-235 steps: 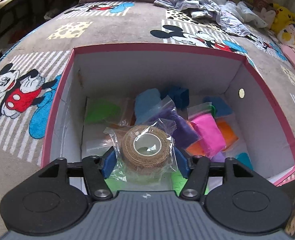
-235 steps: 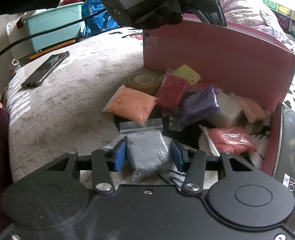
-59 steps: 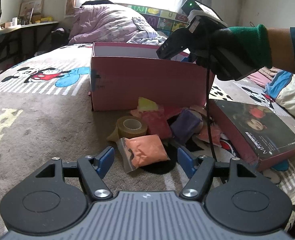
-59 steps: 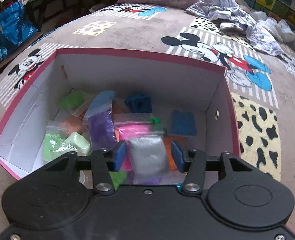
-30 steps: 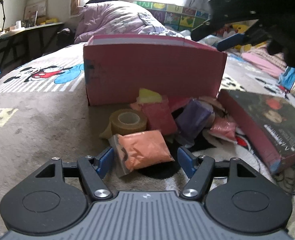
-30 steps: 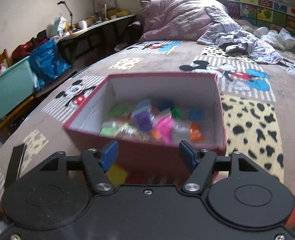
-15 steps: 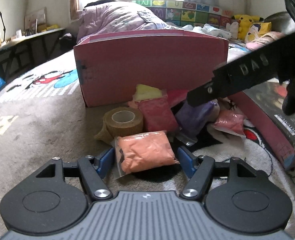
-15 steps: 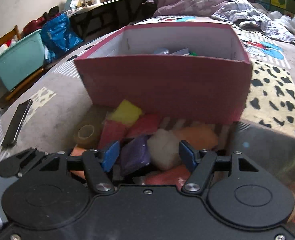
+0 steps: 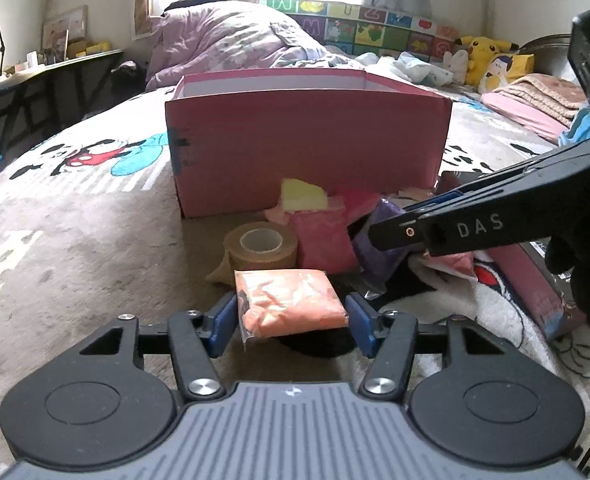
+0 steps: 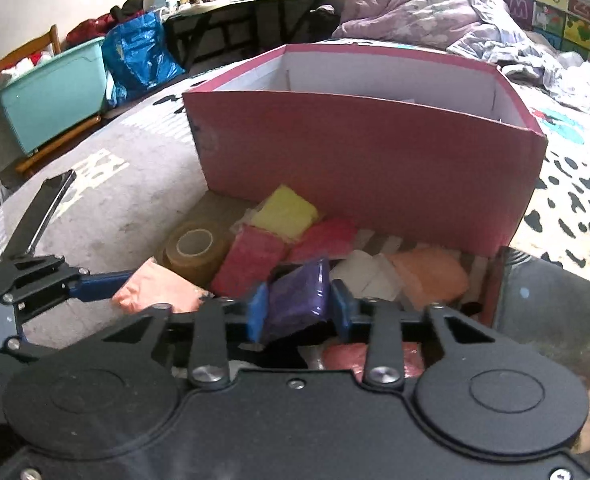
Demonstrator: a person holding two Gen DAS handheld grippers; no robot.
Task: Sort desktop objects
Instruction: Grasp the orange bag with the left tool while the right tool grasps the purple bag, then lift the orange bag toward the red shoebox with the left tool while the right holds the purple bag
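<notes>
**Both claws down on the pile before the pink box**

Half a second ago the left claw [image 9: 291,320] stood wide around the orange clay packet in clear plastic [image 9: 291,302]; now its blue pads touch both sides of it, pinching it on the bed's cartoon-print blanket [image 9: 75,240]. The right claw [image 10: 297,312], then spread above the pile, has dropped and narrowed onto the purple clay packet [image 10: 299,300], its pads against both sides.

Just beyond the orange packet sits a tan roll of tape [image 9: 259,246], hole upward, touching a pink packet [image 9: 323,244]. A yellow packet [image 9: 303,196] leans against the tall pink cardboard box [image 9: 307,152]. The right tool's black arm crosses in front of the purple packet in the left view. A dark-covered book [image 10: 551,320] lies right of the pile, a black phone [image 10: 41,212] well to the left.
</notes>
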